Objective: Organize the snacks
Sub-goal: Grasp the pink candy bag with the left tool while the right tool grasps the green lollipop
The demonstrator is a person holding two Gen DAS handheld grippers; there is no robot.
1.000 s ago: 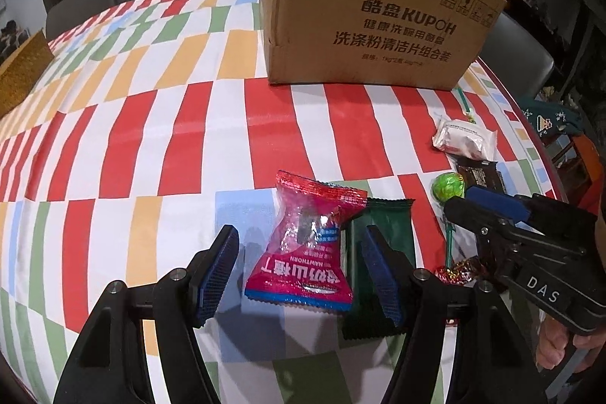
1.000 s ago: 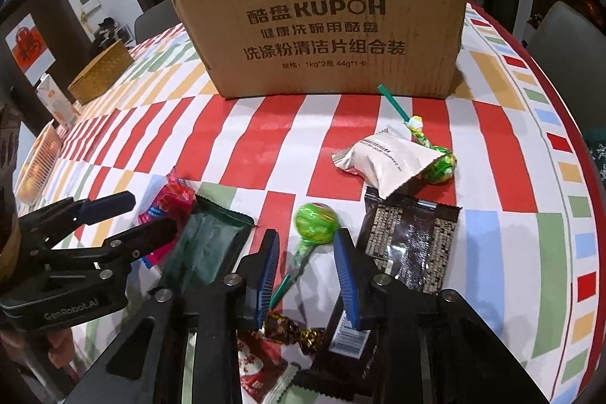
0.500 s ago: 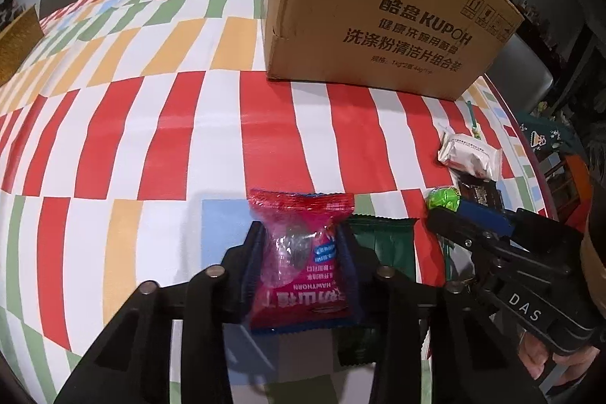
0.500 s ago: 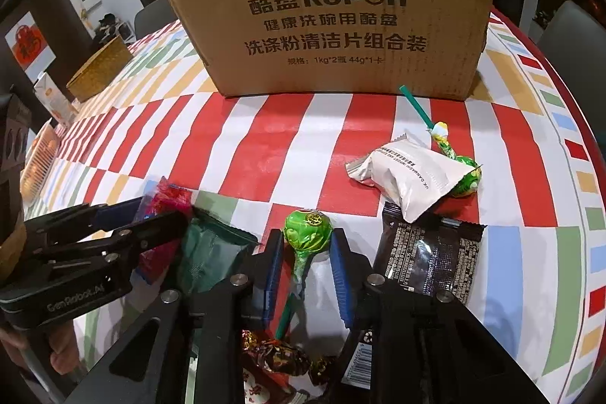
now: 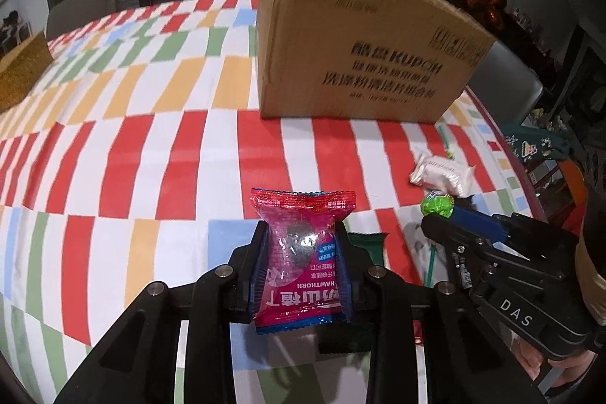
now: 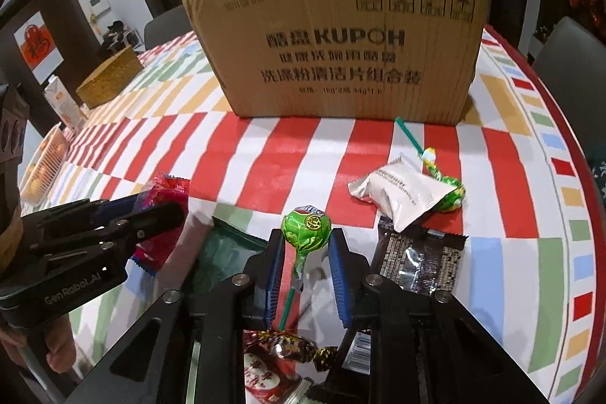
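Observation:
My left gripper [image 5: 301,252] is shut on a red hawthorn snack packet [image 5: 301,252] and holds it above the table. My right gripper [image 6: 306,245] is shut on a green lollipop [image 6: 306,224], also lifted; it shows in the left wrist view [image 5: 437,205]. The open cardboard box [image 6: 341,55] stands at the back of the striped table [image 6: 265,146]. A dark green packet [image 6: 223,252] lies on the table between the grippers. The left gripper shows at the left of the right wrist view [image 6: 151,211].
A white packet [image 6: 401,195] lies over a second green lollipop [image 6: 450,195]. A dark brown packet [image 6: 420,260] lies right of my right gripper, a wrapped candy [image 6: 288,347] and a red-white packet [image 6: 265,377] under it. A woven basket [image 6: 110,78] stands far left.
My left gripper closed on the red packet and lifted it. My right gripper closed on the green lollipop and raised it off the table.

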